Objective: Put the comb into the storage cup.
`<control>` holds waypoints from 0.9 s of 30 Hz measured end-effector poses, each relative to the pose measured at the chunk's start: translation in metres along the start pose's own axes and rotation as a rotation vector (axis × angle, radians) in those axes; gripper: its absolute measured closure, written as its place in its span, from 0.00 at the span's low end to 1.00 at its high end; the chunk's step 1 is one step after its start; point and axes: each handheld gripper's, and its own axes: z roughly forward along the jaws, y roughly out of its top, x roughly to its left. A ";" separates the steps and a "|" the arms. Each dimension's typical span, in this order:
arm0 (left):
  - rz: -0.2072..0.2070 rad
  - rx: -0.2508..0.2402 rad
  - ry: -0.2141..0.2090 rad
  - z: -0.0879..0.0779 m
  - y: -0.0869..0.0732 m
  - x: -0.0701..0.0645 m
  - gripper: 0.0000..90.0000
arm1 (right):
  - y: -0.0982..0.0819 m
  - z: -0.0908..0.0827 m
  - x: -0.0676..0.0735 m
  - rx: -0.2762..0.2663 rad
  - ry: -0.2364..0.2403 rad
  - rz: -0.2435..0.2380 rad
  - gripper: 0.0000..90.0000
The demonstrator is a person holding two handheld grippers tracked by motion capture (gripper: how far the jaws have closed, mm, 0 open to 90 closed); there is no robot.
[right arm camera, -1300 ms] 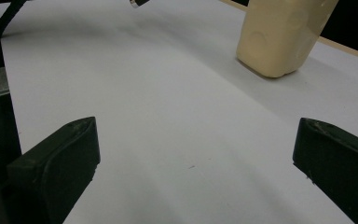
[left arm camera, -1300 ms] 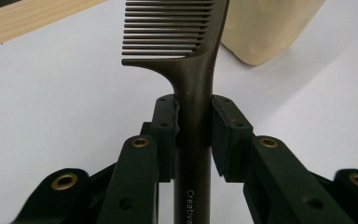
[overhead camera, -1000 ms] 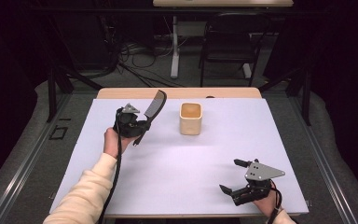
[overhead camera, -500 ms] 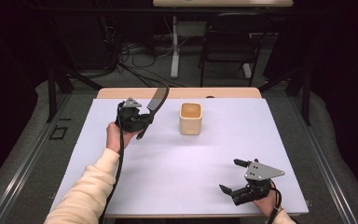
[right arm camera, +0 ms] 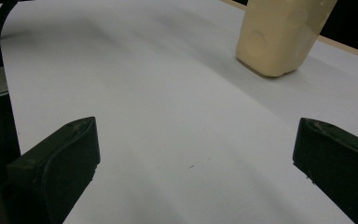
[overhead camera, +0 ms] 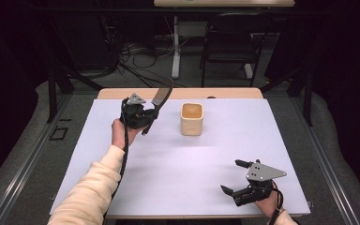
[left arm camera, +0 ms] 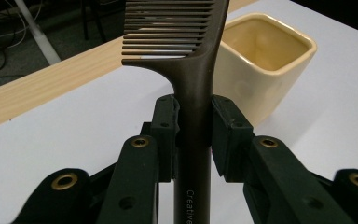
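The comb [left arm camera: 193,107] looks smooth brown plastic; the cup [left arm camera: 265,60] glossy, probably ceramic; the tabletop [overhead camera: 168,173] matt white, wood-edged.

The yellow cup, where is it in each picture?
High view: the yellow cup stands mid-table, right of the comb.
Left gripper view: upper right, behind the comb.
Right gripper view: top right.
Shared landmark: the white table top.
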 end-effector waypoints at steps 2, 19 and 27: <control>0.003 -0.008 0.001 0.000 0.002 -0.001 0.80 | 0.000 0.000 0.000 0.000 0.001 0.001 0.00; 0.016 -0.069 0.005 0.002 0.016 -0.001 0.80 | 0.000 0.000 0.000 0.001 0.000 0.002 0.00; 0.025 -0.100 0.002 0.003 0.024 -0.006 0.80 | 0.000 0.000 0.000 0.002 0.000 0.004 0.00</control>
